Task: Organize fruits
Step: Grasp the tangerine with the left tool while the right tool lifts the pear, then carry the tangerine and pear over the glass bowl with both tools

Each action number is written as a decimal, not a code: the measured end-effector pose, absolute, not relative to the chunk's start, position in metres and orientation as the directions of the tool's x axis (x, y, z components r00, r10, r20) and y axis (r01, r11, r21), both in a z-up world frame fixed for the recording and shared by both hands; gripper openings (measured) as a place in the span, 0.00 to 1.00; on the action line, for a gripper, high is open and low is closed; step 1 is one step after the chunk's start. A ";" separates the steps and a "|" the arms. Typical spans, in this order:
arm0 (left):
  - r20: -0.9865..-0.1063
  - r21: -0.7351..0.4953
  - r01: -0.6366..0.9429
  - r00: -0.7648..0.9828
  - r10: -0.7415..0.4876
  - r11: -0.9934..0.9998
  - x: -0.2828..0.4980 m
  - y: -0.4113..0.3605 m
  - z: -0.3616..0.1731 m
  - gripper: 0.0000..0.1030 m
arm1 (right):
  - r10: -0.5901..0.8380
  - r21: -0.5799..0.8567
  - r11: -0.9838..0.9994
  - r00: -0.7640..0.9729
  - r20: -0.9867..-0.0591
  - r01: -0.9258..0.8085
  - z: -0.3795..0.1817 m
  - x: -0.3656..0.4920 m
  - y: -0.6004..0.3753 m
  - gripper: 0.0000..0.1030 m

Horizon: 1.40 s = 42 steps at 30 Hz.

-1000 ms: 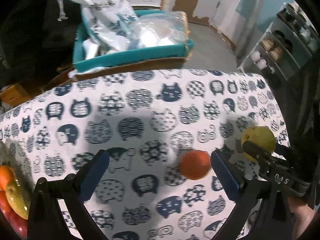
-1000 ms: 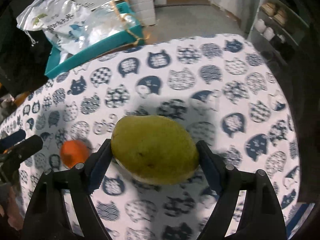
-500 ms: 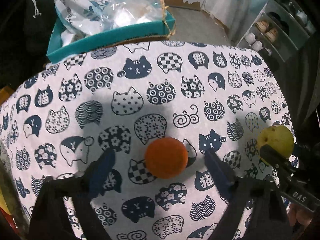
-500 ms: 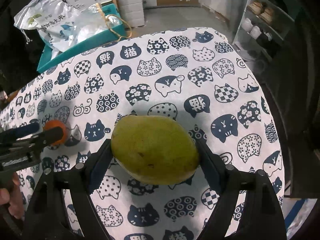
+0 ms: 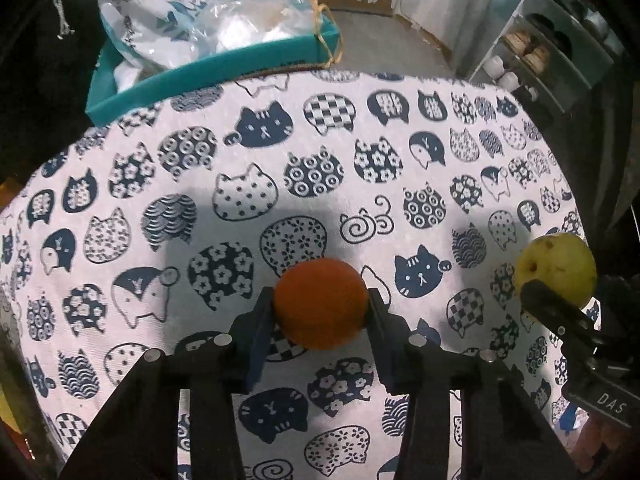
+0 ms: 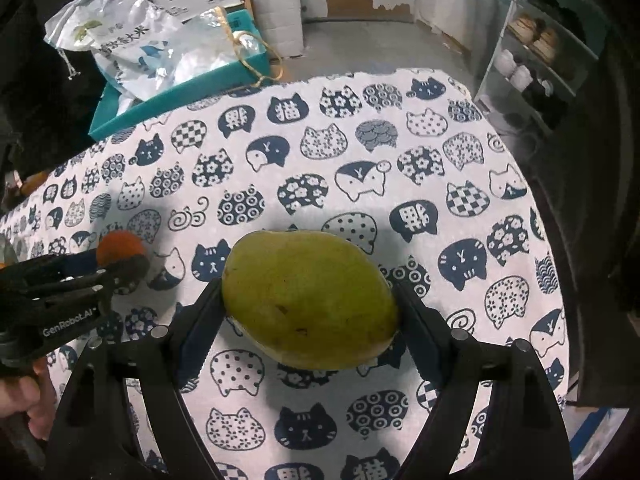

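My left gripper [image 5: 320, 308] is shut on an orange [image 5: 320, 304] that sits low over the cat-print tablecloth [image 5: 280, 168]. My right gripper [image 6: 310, 304] is shut on a green mango [image 6: 310, 298] and holds it above the cloth. The mango also shows at the right edge of the left wrist view [image 5: 556, 270], in the right gripper's fingers. The orange and the left gripper show at the left of the right wrist view [image 6: 120, 246].
A teal box [image 5: 208, 76] with plastic bags [image 5: 172, 8] stands past the table's far edge. A shelf unit with shoes [image 6: 532, 52] stands at the right. The table's right edge [image 6: 560, 264] drops off to the floor.
My left gripper moved in around the orange and closed on it. The right gripper kept hold of the mango and rose slightly over the cloth.
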State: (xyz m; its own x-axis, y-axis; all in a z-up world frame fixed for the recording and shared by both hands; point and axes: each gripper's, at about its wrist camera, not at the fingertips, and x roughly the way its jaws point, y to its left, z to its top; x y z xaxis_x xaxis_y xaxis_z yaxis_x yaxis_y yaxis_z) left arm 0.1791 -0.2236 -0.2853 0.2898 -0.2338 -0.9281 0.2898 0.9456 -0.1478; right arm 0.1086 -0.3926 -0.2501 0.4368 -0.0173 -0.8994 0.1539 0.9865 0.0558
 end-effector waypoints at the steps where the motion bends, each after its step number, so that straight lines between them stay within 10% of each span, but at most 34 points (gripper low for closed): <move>1: -0.925 -0.146 0.290 0.300 -0.235 0.946 0.178 -0.222 -0.281 0.43 | -0.019 0.053 0.987 0.441 -0.897 0.151 -0.248 0.108 -0.391 0.80; 42: -0.698 -0.084 0.240 0.678 -0.230 0.967 0.081 -0.109 -0.076 0.43 | 0.050 0.044 0.999 0.679 -0.732 -0.026 -0.093 0.072 -0.305 0.80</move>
